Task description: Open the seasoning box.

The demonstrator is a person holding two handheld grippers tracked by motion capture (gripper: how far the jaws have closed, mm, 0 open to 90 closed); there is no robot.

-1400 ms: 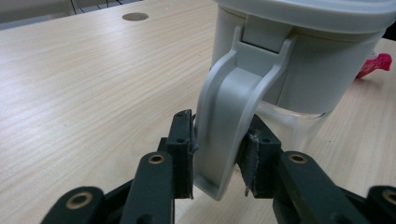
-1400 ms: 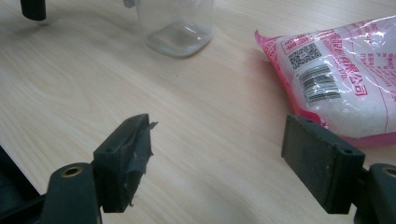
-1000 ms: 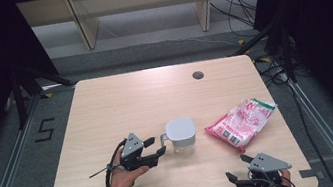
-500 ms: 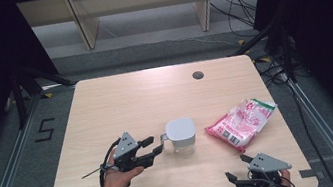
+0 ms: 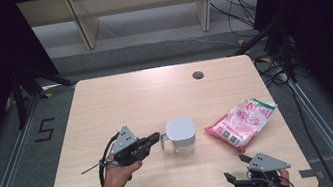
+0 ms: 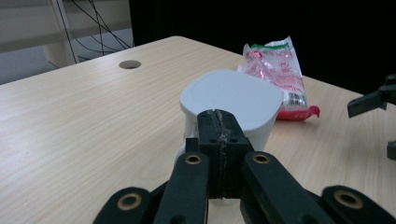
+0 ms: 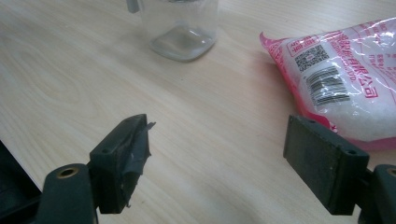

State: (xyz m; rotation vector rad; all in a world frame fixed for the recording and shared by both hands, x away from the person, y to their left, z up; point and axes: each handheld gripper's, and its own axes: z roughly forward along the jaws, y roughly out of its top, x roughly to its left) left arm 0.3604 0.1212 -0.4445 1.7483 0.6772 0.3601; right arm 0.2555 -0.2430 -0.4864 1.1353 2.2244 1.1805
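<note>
The left gripper (image 5: pixel 154 139) sits at the handle side of the lidded clear jug (image 5: pixel 181 135), near the middle of the wooden table (image 5: pixel 145 97). Its jaws have just been closing, and in the left gripper view they stand pressed flat together, pad against pad, right in front of the jug's white lid (image 6: pixel 232 99). The handle (image 5: pixel 163 140) lies just behind and below them — whether any part of it is pinched between the pads, I cannot tell. The jug stands upright, its lid on.

Over on the other side, the right gripper (image 5: pixel 237 182) rests low at the near edge of the table, well apart from the jug. Its jaws gape wide in the right gripper view, nothing between them but bare wood — one pad (image 7: pixel 132 148) wears a ragged bit of dark tape.

To the right of the jug lies a pink-and-white sealed packet (image 5: pixel 241 123), flat on the table, barcode showing, near the jug but not touching it. A small round hole (image 5: pixel 197 75) sits at the far side of the tabletop.
</note>
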